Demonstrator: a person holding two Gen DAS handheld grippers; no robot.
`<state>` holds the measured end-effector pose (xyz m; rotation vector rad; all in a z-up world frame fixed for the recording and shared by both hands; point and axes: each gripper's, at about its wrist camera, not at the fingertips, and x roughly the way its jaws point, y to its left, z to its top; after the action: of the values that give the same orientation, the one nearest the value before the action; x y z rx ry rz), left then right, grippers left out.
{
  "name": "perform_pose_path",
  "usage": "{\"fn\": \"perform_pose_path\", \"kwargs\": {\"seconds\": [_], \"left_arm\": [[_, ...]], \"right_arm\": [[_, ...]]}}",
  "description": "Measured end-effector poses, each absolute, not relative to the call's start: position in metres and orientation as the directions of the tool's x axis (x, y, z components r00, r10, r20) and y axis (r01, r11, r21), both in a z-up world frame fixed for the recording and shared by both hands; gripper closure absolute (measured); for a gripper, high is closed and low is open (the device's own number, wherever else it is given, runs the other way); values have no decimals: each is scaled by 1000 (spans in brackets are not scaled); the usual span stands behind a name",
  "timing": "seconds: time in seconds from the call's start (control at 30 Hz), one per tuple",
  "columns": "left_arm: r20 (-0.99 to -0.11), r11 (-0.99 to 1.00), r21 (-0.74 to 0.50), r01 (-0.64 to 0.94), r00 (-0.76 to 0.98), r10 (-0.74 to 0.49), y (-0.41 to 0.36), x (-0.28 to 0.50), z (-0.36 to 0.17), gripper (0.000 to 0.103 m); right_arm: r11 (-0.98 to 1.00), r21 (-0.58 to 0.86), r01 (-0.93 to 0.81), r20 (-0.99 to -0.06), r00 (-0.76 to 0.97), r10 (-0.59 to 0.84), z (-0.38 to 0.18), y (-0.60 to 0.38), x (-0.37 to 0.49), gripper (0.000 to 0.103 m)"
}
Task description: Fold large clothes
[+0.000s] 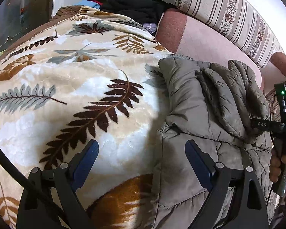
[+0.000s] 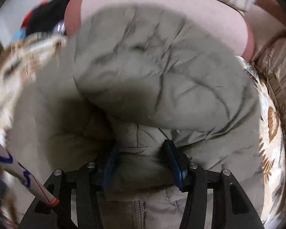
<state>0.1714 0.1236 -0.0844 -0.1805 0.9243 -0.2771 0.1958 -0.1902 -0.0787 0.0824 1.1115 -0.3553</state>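
A grey-green quilted puffer jacket [image 1: 209, 103] lies bunched on a fern-print blanket [image 1: 66, 87] over a bed. My left gripper [image 1: 142, 148] is open above the blanket at the jacket's left edge, holding nothing. In the right wrist view the jacket [image 2: 162, 72] fills the frame and is blurred. My right gripper [image 2: 141, 150] has its blue fingers [image 2: 171, 156] closed on a thick fold of the jacket near its zipper [image 2: 137, 211]. The right gripper also shows in the left wrist view [image 1: 265, 125], pressed into the jacket at the right edge.
A pink mattress [image 1: 206, 42] and a striped bolster [image 1: 228, 13] lie behind the jacket. A heap of black, red and blue clothes [image 1: 131, 3] sits at the back by the wall. A brown cardboard box [image 2: 280, 87] stands at the right.
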Motion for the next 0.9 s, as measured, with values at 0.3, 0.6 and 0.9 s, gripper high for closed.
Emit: {"fn": "perform_pose_path", "kwargs": {"seconds": [0.3,0.6,0.9], "left_arm": [[-762,951,-273,146,570,-306,125,171,-85,12],[-764,954,-260,148,573,-297,126,170,-84,12],[-748,950,-280,139,588,-306,133,146,-74,12]], "right_arm": [[940,-34,340,-815,535,-223,-27,-167,169,47],[947,-67,313,-859,465,-215,-52,-152,177,47],[912,56,407,-782,586,-213,29,-220,42,35]]}}
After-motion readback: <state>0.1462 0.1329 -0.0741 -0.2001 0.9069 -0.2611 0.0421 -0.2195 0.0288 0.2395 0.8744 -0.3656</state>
